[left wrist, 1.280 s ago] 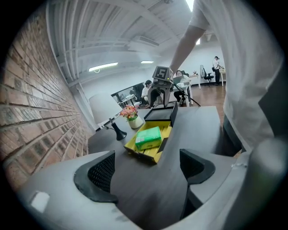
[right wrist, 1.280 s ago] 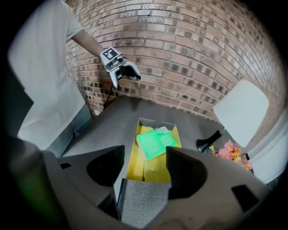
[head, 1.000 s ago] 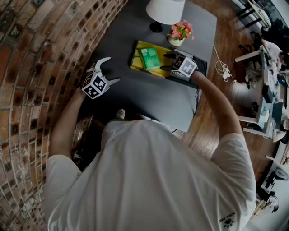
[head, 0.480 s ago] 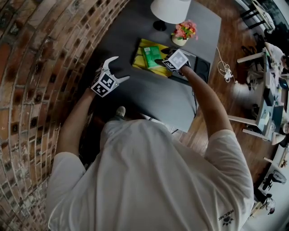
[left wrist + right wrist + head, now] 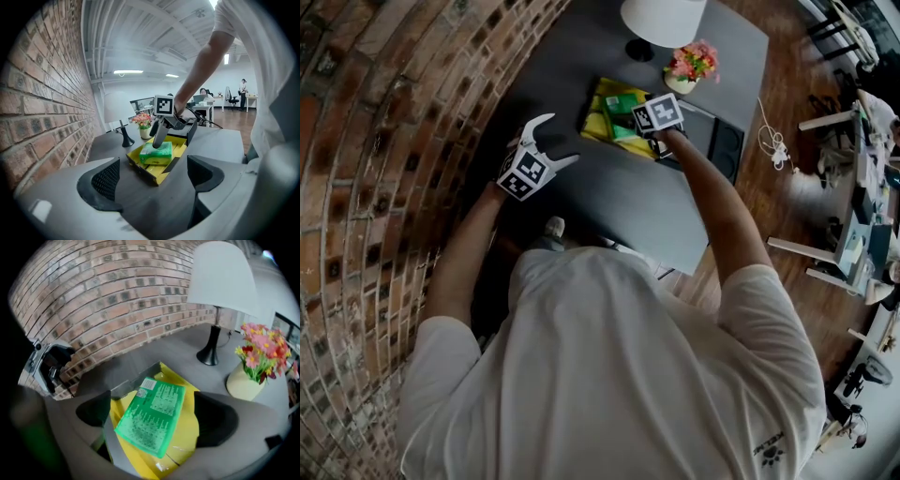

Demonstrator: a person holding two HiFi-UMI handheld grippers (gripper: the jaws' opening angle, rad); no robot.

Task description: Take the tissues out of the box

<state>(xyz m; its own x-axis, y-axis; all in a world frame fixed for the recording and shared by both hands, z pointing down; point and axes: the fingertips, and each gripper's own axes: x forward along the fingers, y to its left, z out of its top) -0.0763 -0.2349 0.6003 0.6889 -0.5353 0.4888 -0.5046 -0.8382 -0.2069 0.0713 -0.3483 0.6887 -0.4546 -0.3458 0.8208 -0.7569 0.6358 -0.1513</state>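
Note:
A green tissue pack (image 5: 622, 105) lies in an open yellow box (image 5: 598, 120) on the dark grey table (image 5: 609, 202). My right gripper (image 5: 636, 120) hangs just over the pack. Its jaws are opening, one on each side of the pack (image 5: 150, 420), and the pads stand apart from it. In the left gripper view the right gripper's fingers (image 5: 159, 136) point down onto the pack (image 5: 156, 153). My left gripper (image 5: 558, 141) is open and empty above the table's left part, a little way short of the box (image 5: 154, 172).
A white lamp (image 5: 661, 19) and a pot of pink flowers (image 5: 692, 64) stand behind the box. A black tray (image 5: 724, 145) lies to its right. A brick wall (image 5: 384, 141) runs along the table's left side.
My right gripper has moved left from beside the box to over the tissue pack, and its jaws have opened. My left gripper has moved forward and a little right.

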